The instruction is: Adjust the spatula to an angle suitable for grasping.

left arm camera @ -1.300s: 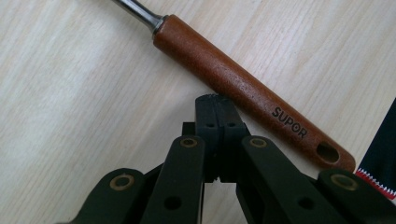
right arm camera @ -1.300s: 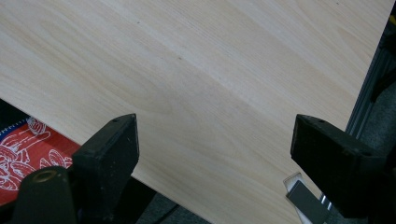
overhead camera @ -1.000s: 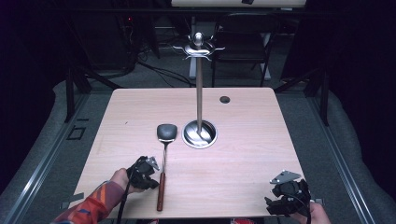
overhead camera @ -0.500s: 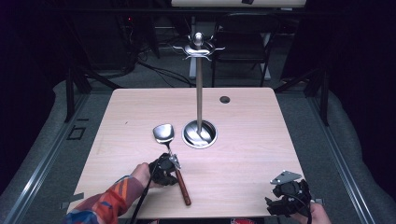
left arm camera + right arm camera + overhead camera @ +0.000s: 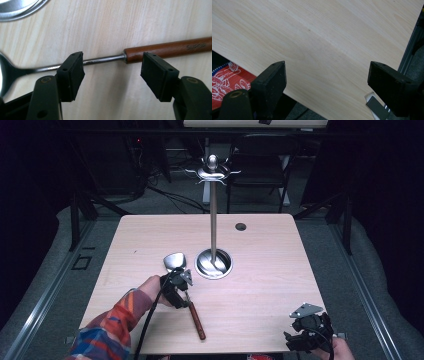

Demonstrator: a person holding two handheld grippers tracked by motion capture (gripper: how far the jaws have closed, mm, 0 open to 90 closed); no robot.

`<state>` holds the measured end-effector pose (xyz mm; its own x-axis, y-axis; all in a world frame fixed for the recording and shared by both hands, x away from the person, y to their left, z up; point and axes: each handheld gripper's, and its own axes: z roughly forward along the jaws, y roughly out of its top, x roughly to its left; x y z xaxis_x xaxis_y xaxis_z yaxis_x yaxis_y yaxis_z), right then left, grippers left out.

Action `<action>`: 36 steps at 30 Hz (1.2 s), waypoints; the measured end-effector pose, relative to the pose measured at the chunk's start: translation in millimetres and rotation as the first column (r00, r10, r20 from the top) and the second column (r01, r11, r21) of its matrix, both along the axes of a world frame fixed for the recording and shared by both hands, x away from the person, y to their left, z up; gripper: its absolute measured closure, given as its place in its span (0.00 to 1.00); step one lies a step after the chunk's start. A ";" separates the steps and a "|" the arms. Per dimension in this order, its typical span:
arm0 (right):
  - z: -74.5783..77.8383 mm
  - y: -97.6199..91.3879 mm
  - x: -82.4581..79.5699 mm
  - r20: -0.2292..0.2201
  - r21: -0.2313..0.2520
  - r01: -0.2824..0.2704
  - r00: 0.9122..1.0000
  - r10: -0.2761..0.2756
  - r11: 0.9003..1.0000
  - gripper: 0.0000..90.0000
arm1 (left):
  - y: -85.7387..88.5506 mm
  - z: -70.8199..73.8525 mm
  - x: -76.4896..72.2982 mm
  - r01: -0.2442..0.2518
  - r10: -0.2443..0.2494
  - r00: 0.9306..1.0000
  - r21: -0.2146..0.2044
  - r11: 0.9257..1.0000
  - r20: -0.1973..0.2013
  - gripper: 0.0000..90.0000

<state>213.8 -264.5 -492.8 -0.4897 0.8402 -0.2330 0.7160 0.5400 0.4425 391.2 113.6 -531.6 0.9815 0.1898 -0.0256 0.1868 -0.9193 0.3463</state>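
Note:
A spatula (image 5: pixel 196 316) with a metal blade and a brown wooden handle lies flat on the light wooden table (image 5: pixel 260 285), its handle angled toward the front right. My left gripper (image 5: pixel 183 287) hovers over its thin shaft. In the left gripper view the shaft and handle (image 5: pixel 170 48) run across just beyond the left gripper (image 5: pixel 112 62). Its jaws have just been opening and stand apart, the pads not pressing on the spatula. My right gripper (image 5: pixel 302 338) rests at the front right corner, open (image 5: pixel 327 72) over bare wood.
A tall metal stand (image 5: pixel 213 220) with hooks on top rises from a round shiny base (image 5: pixel 214 264) just right of the spatula's blade; the base's rim (image 5: pixel 17 7) also shows. A small dark hole (image 5: pixel 241 226) sits near the far edge. Chairs and cables lie behind.
My left gripper came in from the left onto the spatula's shaft, then moved slightly away from the front edge. The spatula swung, handle now pointing front right. The right gripper stayed put.

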 end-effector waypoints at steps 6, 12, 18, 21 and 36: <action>-0.3 -0.4 -0.3 0.000 0.007 -0.002 1.000 0.002 1.000 0.17 | -2.2 -5.8 14.2 0.050 -0.051 0.999 -0.025 0.998 -0.017 0.36; -0.4 -0.5 -0.6 -0.003 0.012 -0.008 1.000 0.008 1.000 0.17 | 1.7 -10.3 23.4 0.119 -0.122 0.990 -0.049 0.992 -0.077 0.39; -0.1 -0.7 -0.7 -0.010 0.013 -0.015 1.000 0.015 1.000 0.17 | 1.7 -11.0 24.7 0.173 -0.174 0.980 -0.011 0.985 -0.099 0.37; 0.2 -0.8 -0.8 -0.009 0.010 -0.014 1.000 0.014 1.000 0.17 | 2.6 -11.8 24.6 0.170 -0.171 0.979 -0.013 0.985 -0.107 0.36; 0.5 -0.9 -1.7 -0.004 0.011 -0.011 1.000 0.011 1.000 0.17 | 31.1 -12.4 14.6 0.177 -0.174 0.981 0.039 0.983 -0.084 0.51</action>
<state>212.1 -265.4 -492.3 -0.5001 0.8371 -0.2220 0.7116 0.5432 0.4456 405.8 144.7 -544.0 0.9948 0.0175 -0.1005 0.0465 -0.9548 0.2936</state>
